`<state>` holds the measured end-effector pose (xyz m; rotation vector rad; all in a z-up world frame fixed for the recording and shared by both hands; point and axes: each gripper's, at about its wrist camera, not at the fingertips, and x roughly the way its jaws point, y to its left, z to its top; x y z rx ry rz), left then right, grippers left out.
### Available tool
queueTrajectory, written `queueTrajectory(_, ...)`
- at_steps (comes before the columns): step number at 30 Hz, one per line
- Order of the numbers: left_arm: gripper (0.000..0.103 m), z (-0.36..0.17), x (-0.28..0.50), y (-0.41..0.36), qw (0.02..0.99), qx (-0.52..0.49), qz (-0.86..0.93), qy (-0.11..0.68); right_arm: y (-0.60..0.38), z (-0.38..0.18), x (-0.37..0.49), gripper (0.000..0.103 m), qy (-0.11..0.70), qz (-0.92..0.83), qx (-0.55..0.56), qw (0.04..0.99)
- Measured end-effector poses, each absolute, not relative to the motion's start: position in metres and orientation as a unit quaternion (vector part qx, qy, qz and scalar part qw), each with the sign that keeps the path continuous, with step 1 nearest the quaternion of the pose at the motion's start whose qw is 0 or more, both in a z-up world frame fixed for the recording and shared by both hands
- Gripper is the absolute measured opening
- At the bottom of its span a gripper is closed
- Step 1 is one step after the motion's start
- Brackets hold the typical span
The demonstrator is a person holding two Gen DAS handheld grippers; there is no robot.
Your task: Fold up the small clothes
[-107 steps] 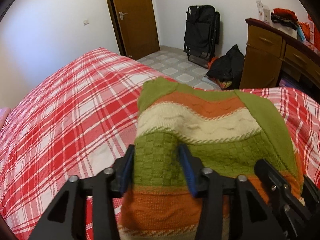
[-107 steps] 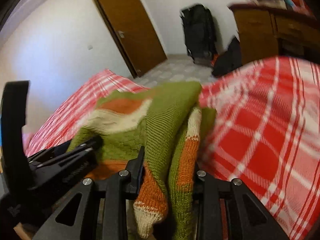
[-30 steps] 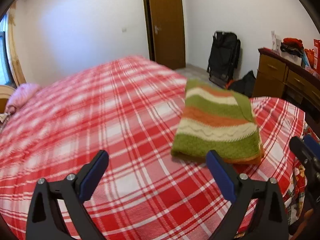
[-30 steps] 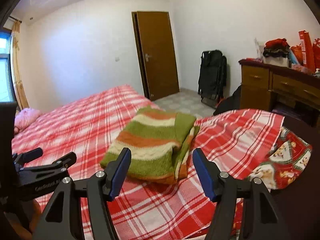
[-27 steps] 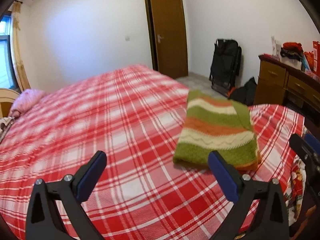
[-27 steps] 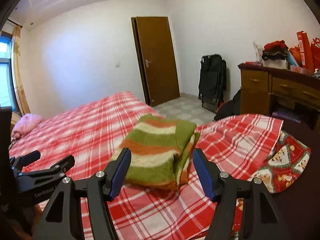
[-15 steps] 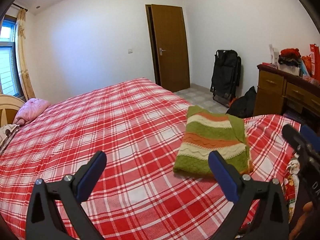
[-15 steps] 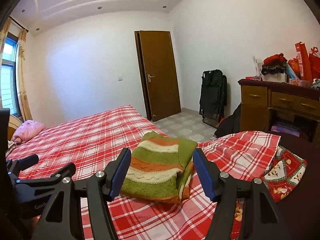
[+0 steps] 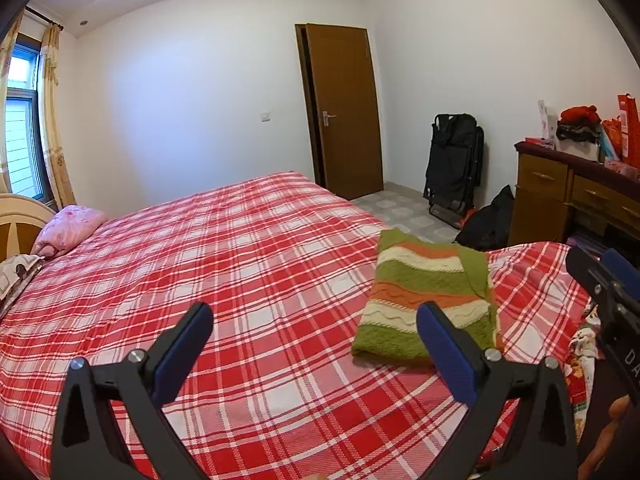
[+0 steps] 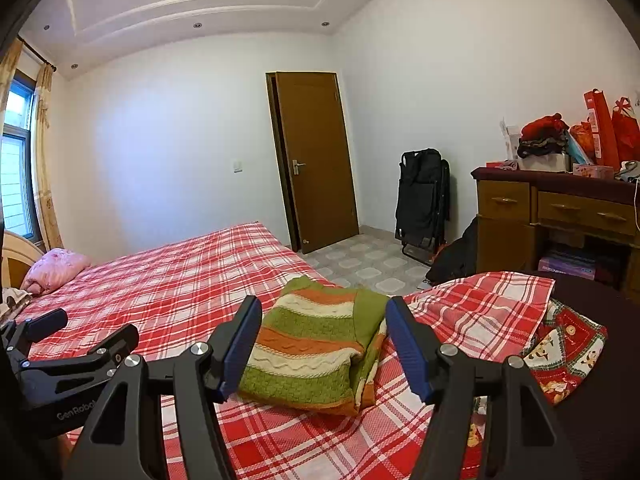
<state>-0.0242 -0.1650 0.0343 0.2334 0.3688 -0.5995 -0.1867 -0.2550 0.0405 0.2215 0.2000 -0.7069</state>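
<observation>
A folded knit sweater (image 9: 430,300) with green, orange and cream stripes lies flat near the corner of the red plaid bed (image 9: 240,272). My left gripper (image 9: 316,312) hangs open above the bed, well short of the sweater and to its left, with nothing between its fingers. In the right wrist view the same sweater (image 10: 316,344) shows beyond my right gripper (image 10: 320,308), which is open and empty and held back from it. The left gripper (image 10: 80,328) appears at the lower left of that view, the right gripper (image 9: 600,264) at the right edge of the left wrist view.
A pink pillow (image 9: 68,228) lies at the head of the bed. A patterned red cloth (image 10: 564,348) hangs off the bed's near right corner. A wooden dresser (image 10: 560,216) with piled items, a black folded chair (image 10: 422,204), a dark bag and a brown door (image 10: 316,160) stand beyond.
Both grippers let go of the sweater and pulled back and upward from it. The sweater now lies folded on the bed, farther away, and more of the room shows.
</observation>
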Motion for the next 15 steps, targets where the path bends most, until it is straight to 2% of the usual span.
queueTrajectory(15, 0.103, 0.037, -0.0288, -0.1695, 0.931, 0.122, -0.297, 0.174, -0.2577, 0.0377, -0.1866, 0.066, 0.106, -0.345, 0.122, 0.924)
